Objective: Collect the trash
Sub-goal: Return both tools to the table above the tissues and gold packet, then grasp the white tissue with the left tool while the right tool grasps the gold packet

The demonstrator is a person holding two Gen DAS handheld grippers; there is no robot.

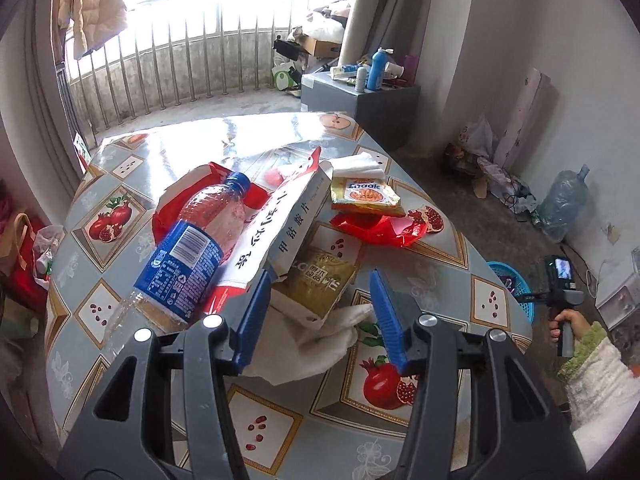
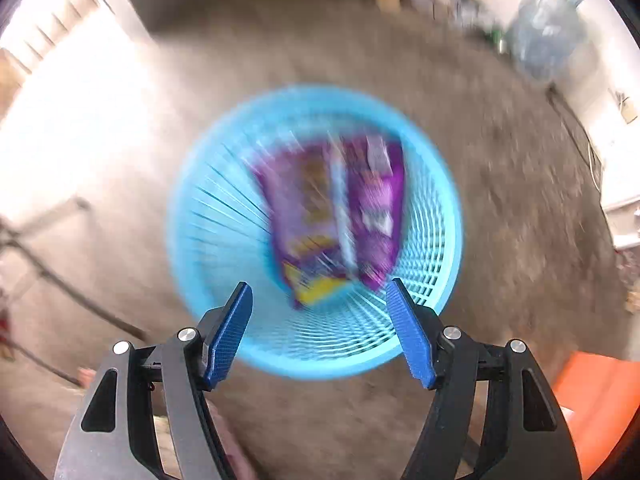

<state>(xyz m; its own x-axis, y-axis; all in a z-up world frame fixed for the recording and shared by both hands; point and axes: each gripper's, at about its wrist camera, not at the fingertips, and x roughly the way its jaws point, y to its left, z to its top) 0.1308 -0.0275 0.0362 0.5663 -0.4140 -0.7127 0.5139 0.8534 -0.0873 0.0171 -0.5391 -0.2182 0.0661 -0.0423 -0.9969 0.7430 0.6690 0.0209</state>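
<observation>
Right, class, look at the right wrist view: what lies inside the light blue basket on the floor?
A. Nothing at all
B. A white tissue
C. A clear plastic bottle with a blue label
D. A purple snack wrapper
D: the purple snack wrapper lies inside the light blue basket, below the open, empty right gripper; the picture is blurred, but the colour is plain.

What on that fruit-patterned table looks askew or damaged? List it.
The clear plastic bottle with the blue label lies tipped across the white cardboard box with black lettering, whose near end looks torn open. The crumpled red plastic bag lies near the table's far right edge.
</observation>
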